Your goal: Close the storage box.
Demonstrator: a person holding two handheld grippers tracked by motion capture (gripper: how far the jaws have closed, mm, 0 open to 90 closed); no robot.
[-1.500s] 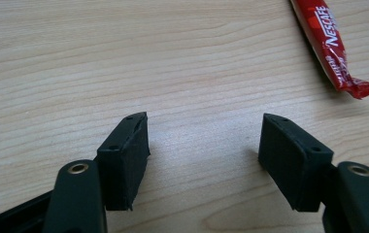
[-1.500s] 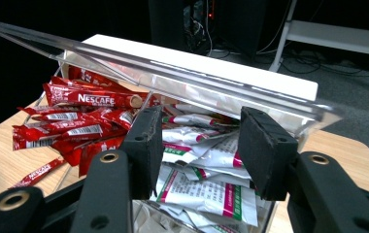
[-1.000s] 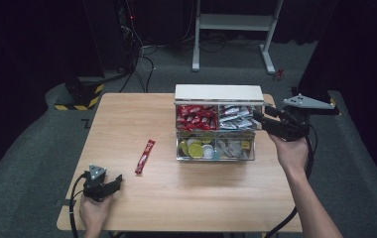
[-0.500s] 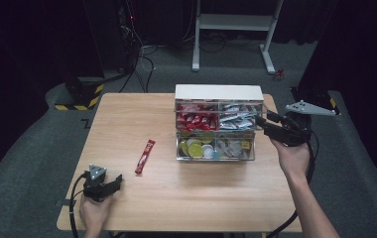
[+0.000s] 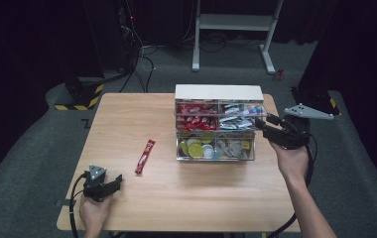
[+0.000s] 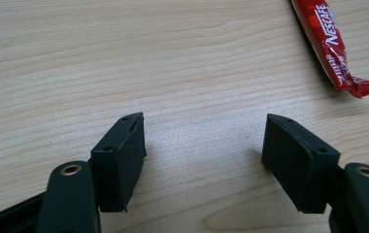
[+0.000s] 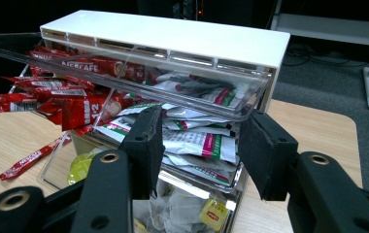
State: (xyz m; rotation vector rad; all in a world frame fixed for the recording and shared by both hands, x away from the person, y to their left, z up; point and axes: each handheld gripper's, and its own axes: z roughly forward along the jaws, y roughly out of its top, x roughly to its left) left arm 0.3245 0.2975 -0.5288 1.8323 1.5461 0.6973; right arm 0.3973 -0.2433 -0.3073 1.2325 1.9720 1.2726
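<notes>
Clear plastic is what your right gripper (image 5: pixel 265 123) is dealing with: it sits at the right end of the drawer box (image 5: pixel 219 92), with its fingers (image 7: pixel 146 145) on either side of the front corner of the middle drawer (image 7: pixel 192 145), the one full of white and green sachets (image 7: pixel 197 141). They're partly open, and honestly I can't tell whether they're pinching the drawer's front wall or just hovering around it, since the gripper's own body cuts off the lower part of that drawer.

Your left gripper (image 6: pixel 204 155) is parked low near the front left corner of the desk (image 5: pixel 127 114), fingers spread wide with nothing but bare wood between them.

One red Nescafe stick (image 5: pixel 145 156) lies loose on the desk between the left gripper and the box; in the left gripper view its top end runs off the frame.

Bottom drawer is hard to read from above, some yellowish round pods (image 5: pixel 192 147) on the left, a jumble on the right.
</notes>
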